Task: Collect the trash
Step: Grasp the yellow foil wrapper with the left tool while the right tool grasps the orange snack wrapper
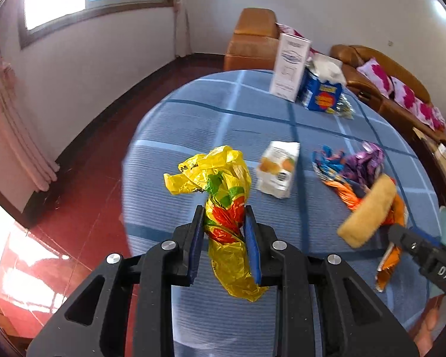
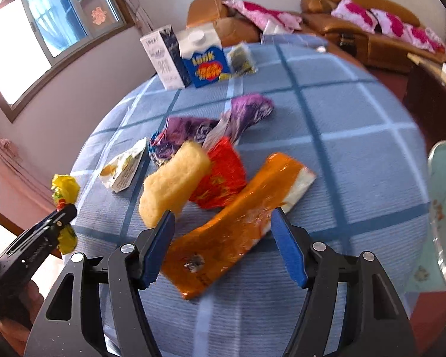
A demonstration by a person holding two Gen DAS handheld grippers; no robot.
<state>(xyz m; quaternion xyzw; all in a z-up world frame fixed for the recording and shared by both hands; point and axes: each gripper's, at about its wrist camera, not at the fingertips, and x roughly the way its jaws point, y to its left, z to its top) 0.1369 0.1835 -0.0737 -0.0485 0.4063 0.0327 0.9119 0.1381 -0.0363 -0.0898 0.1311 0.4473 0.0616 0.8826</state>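
**Left claw grips yellow bag, right claw wide over orange wrapper**

Left claw (image 1: 224, 238) is clamped on a crumpled yellow plastic bag (image 1: 223, 184), lifted off the desk (image 1: 193, 119) w/ its tail hanging below the pads. Right claw (image 2: 223, 238) has jaws apart, nothing pinched; orange wrapper (image 2: 229, 232) lies flat on the blue checked cloth between and just beyond its tips. A yellow sponge (image 2: 172, 181) sits just left of it, partly over a red wrapper (image 2: 223, 175). Next out: small orange-print carton (image 2: 123, 169) on its side, purple wrapper (image 2: 211, 125). Far edge: white carton (image 2: 162, 59), blue milk carton (image 2: 202, 56), both upright & touching. Pale green plate (image 2: 444, 196) at right edge. Tan sofa (image 2: 371, 29) w/ pink cushions behind.
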